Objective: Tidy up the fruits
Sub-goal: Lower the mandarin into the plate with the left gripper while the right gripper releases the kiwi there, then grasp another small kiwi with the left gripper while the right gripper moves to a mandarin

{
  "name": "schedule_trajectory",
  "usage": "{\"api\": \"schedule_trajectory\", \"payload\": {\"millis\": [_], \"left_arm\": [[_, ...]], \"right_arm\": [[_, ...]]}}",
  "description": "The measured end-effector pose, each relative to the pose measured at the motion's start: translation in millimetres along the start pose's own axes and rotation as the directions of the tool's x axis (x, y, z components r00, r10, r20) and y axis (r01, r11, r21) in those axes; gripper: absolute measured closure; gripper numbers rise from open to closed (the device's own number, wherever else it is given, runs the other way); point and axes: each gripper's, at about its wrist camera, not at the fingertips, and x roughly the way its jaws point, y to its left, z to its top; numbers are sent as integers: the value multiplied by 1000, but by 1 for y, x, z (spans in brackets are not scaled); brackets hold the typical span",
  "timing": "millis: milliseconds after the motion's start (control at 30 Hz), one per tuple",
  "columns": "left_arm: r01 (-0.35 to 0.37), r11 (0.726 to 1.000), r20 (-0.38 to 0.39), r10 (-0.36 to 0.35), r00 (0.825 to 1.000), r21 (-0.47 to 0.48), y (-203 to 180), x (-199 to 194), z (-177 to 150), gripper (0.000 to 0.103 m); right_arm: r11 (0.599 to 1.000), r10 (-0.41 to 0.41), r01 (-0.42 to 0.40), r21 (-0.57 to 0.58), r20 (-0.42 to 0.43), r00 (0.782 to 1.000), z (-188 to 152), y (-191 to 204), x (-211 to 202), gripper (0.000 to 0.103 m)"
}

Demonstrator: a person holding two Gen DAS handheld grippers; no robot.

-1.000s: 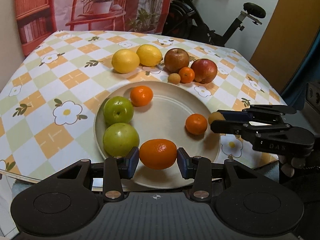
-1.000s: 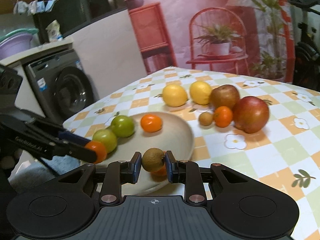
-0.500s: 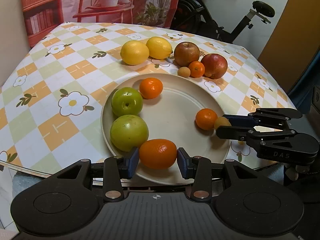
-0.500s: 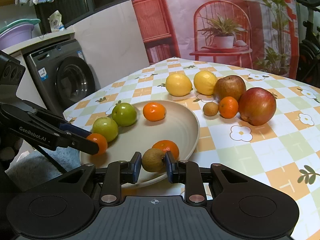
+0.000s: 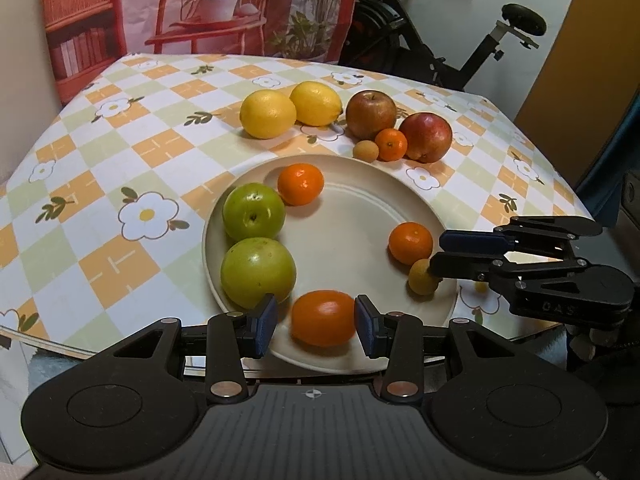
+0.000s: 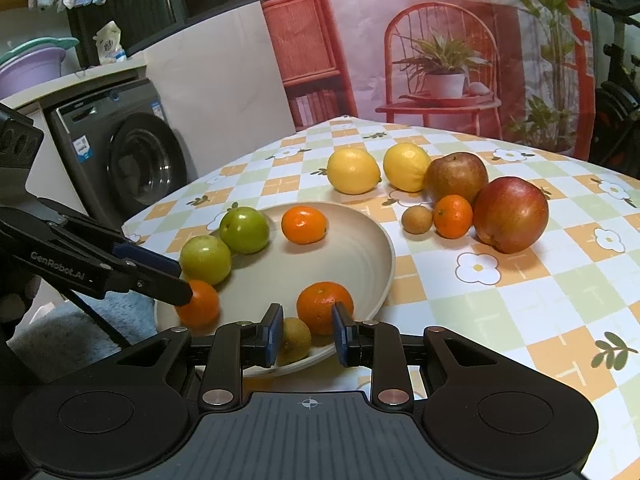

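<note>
A beige plate (image 5: 344, 216) holds two green apples (image 5: 253, 212), several oranges and a small brown fruit (image 5: 421, 277). My left gripper (image 5: 316, 322) is open around an orange (image 5: 323, 318) lying on the plate's near edge. My right gripper (image 6: 306, 334) is open, its jaws apart from the small brown fruit (image 6: 295, 340), which rests on the plate (image 6: 360, 240) beside an orange (image 6: 325, 307). The right gripper also shows in the left wrist view (image 5: 440, 254), and the left gripper in the right wrist view (image 6: 176, 280).
Two lemons (image 5: 267, 114), two red apples (image 5: 426, 137), a small orange (image 5: 391, 144) and another small brown fruit (image 5: 365, 150) sit on the checked tablecloth (image 5: 120, 184) behind the plate. A washing machine (image 6: 120, 152) stands left of the table; an exercise bike (image 5: 440, 40) stands behind.
Both grippers have opened. The orange has been let go onto the plate's near edge, and the small brown fruit now rests on the plate by the right orange.
</note>
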Motion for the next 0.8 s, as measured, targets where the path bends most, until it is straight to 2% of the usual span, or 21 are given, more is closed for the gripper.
{"api": "schedule_trajectory", "payload": {"millis": [367,800], "left_arm": [[-25,999,92,22,996,32,-4,-12,4,59],[-54,998,178,49,983,22,-3,-9,35,59]], "right_arm": [[999,-38,37,9,73,997,3,-8,-11,78],[987,-160,157,41,112,981,11,-46,-9,77]]}}
